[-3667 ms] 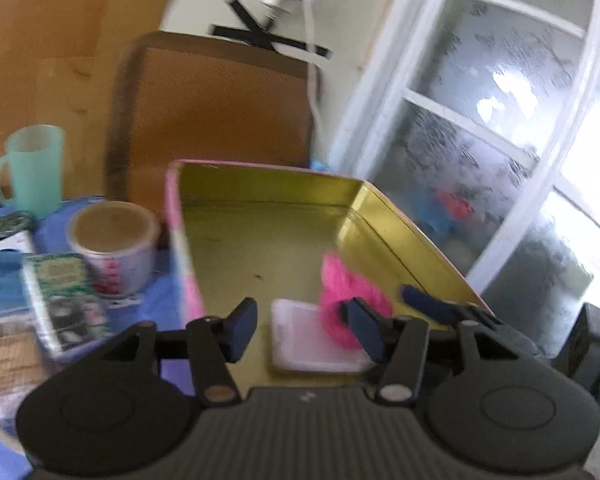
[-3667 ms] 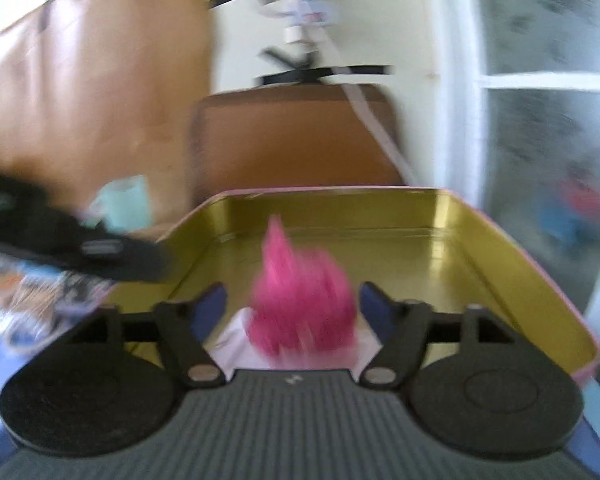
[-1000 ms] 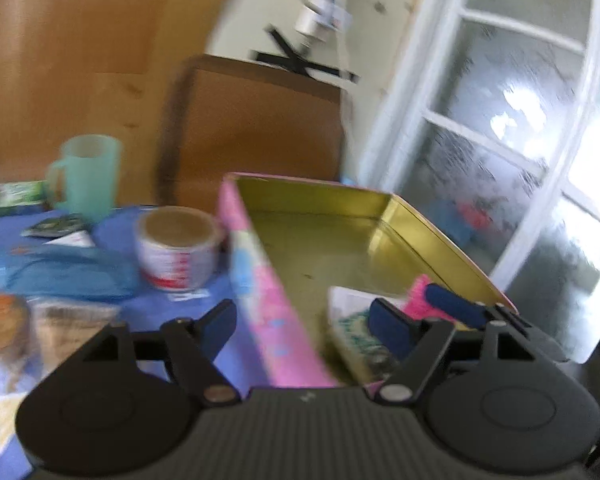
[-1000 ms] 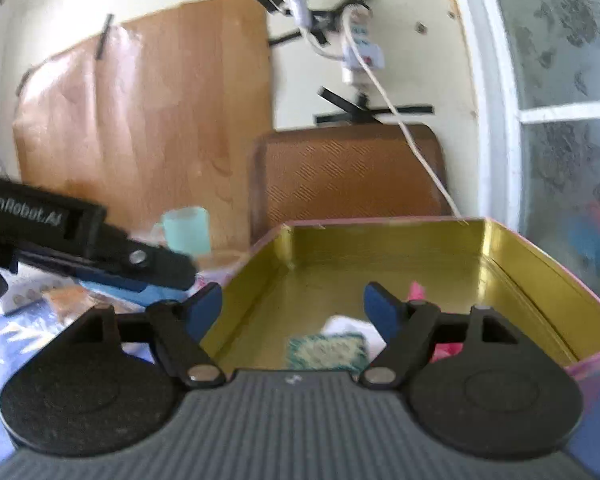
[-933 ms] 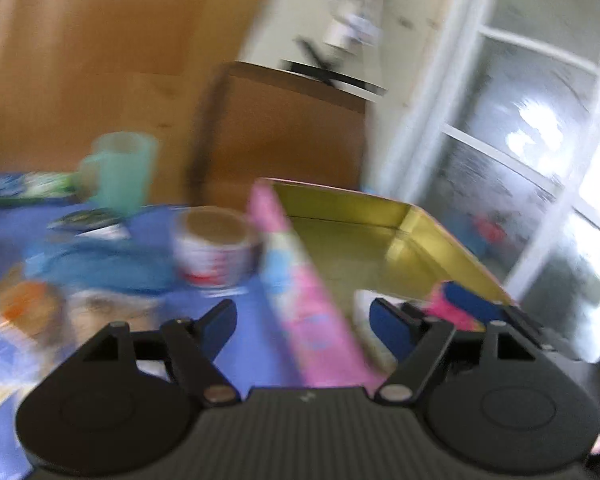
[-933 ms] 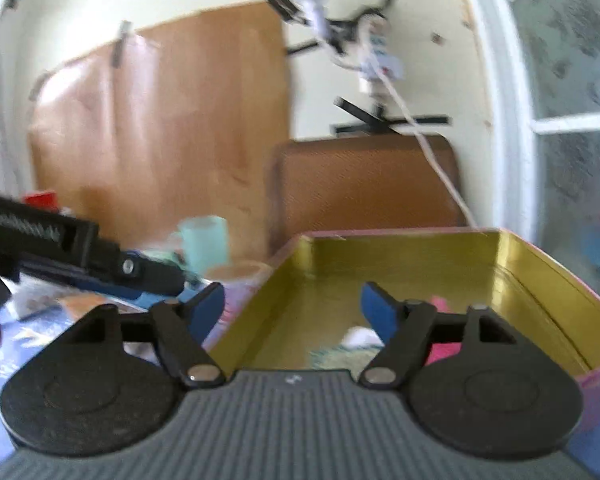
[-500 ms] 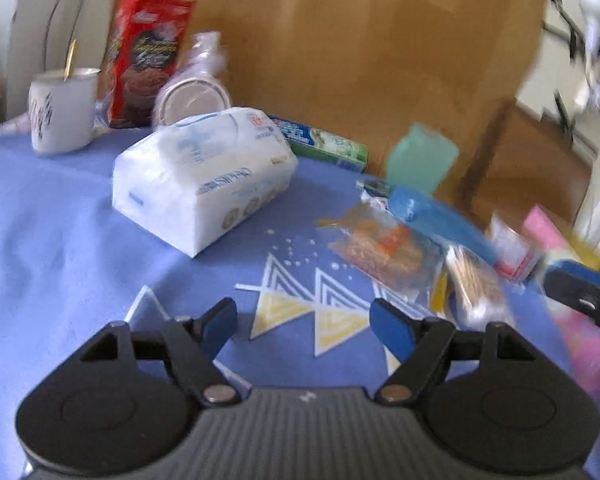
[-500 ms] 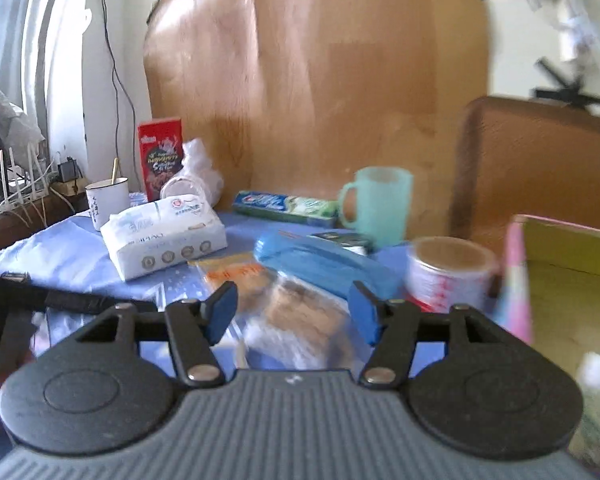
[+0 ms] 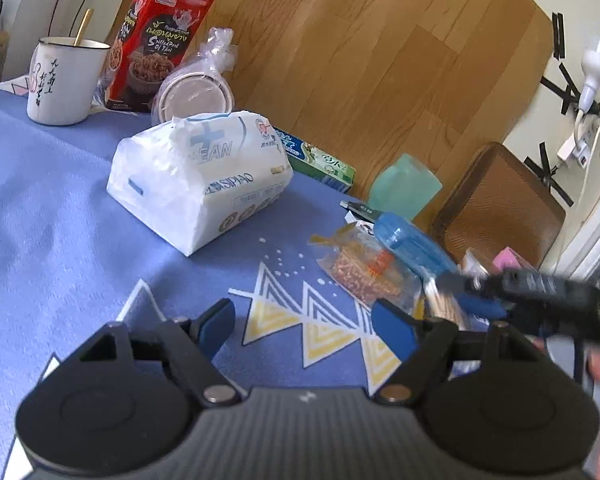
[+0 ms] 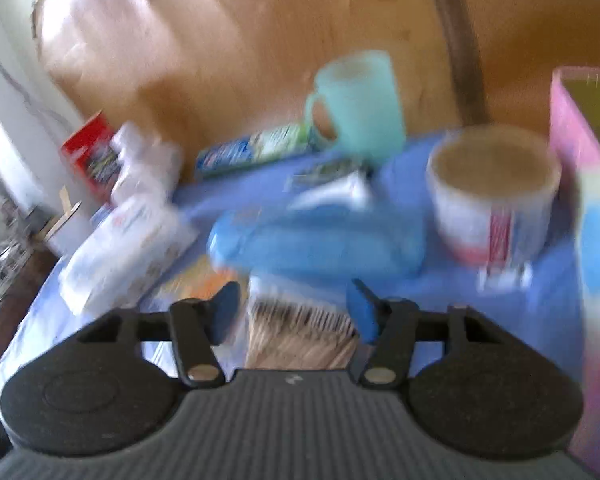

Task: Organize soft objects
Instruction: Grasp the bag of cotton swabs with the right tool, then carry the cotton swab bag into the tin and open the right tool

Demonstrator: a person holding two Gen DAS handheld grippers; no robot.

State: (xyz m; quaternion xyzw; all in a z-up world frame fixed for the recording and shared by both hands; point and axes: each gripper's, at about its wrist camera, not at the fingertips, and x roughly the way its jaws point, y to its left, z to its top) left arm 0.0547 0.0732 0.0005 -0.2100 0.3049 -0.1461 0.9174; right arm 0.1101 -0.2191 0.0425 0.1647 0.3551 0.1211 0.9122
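Observation:
My left gripper is open and empty above the blue tablecloth. A white tissue pack lies ahead of it to the left. My right gripper is open, its fingers on either side of a clear bag of pale sticks, not closed on it; this view is blurred. The right gripper also shows in the left wrist view, over the bag of sticks. The pink tin box with a gold inside stands at the right edge.
A snack bag, a blue case, a teal mug, a toothpaste box, a red noodle box, a white enamel mug and a paper cup crowd the table. A brown chair back stands behind.
Both grippers have swung left, away from the tin box with the pink soft item and packs inside. The right gripper has come down around the bag of sticks.

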